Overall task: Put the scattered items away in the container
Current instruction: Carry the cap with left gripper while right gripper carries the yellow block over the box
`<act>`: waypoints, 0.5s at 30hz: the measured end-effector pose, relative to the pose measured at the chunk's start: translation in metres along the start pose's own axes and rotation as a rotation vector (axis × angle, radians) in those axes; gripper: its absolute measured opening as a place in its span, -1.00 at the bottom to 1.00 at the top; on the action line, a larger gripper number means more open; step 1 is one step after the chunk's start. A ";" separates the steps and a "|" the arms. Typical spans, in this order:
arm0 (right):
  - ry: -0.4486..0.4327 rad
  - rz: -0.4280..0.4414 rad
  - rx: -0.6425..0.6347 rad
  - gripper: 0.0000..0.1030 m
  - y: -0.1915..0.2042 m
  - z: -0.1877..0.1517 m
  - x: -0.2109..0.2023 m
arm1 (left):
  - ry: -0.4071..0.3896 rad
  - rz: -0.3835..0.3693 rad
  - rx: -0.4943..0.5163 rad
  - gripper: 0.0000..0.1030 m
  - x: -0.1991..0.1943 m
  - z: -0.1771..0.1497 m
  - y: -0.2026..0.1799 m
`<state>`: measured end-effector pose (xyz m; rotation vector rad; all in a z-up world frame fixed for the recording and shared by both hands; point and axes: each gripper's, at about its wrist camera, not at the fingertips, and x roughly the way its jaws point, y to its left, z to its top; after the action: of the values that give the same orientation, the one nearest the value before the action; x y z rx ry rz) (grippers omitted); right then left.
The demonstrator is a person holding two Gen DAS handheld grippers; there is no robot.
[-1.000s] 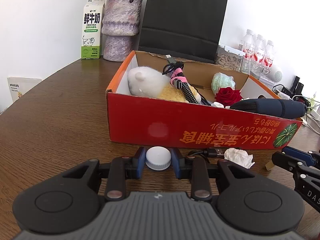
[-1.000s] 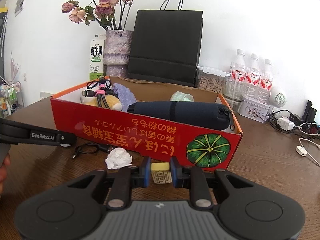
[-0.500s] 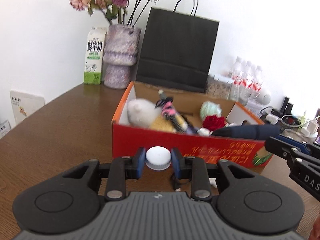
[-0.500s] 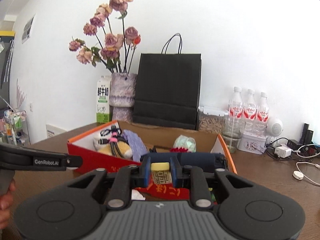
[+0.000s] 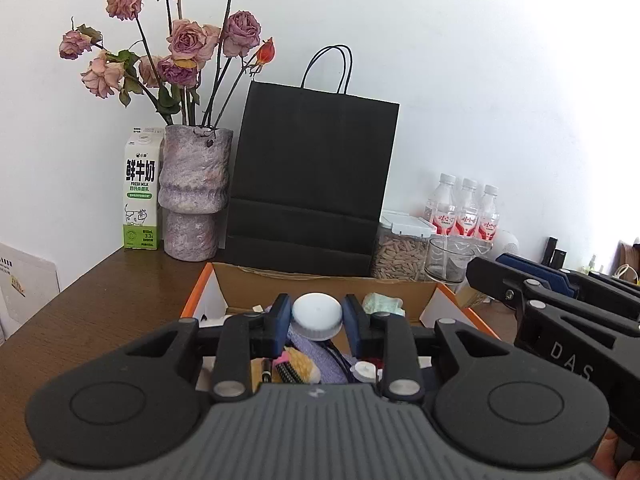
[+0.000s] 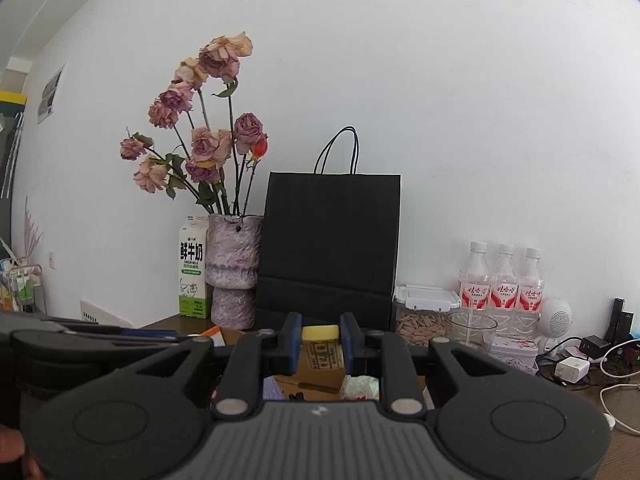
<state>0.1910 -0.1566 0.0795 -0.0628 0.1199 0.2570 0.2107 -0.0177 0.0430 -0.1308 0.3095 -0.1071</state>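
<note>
Left gripper point(image 5: 317, 317) pinches a white bottle cap point(image 5: 317, 316) over the cardboard box point(image 5: 328, 286); at its 3 o'clock, right gripper point(image 6: 320, 342) clamps a yellow-capped little bottle point(image 6: 321, 346) above the same box.

White cap point(image 5: 317, 316), yellow bottle lid point(image 6: 320, 333), orange-rimmed box point(image 5: 192, 300), black bag point(image 5: 312, 184).

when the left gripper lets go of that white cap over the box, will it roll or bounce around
The white cap looks like a small, hard plastic disc, so it is probably light and may bounce. Its round rim could let it roll, but the box below holds soft items, which would likely stop it.
</note>
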 end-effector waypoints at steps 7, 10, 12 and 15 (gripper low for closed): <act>0.053 0.006 0.055 -0.62 -0.010 -0.014 0.042 | 0.010 0.039 -0.039 -0.44 0.037 -0.004 0.014; 0.085 0.003 0.073 -0.62 -0.014 -0.023 0.056 | 0.031 0.059 -0.024 -0.44 0.052 -0.010 0.020; 0.103 -0.001 0.077 -0.62 -0.017 -0.029 0.063 | 0.033 0.064 -0.017 -0.44 0.058 -0.014 0.023; 0.124 -0.005 0.083 -0.62 -0.019 -0.035 0.068 | 0.040 0.082 0.003 -0.44 0.062 -0.019 0.024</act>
<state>0.2572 -0.1604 0.0367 0.0038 0.2533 0.2427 0.2658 -0.0037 0.0030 -0.1130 0.3539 -0.0286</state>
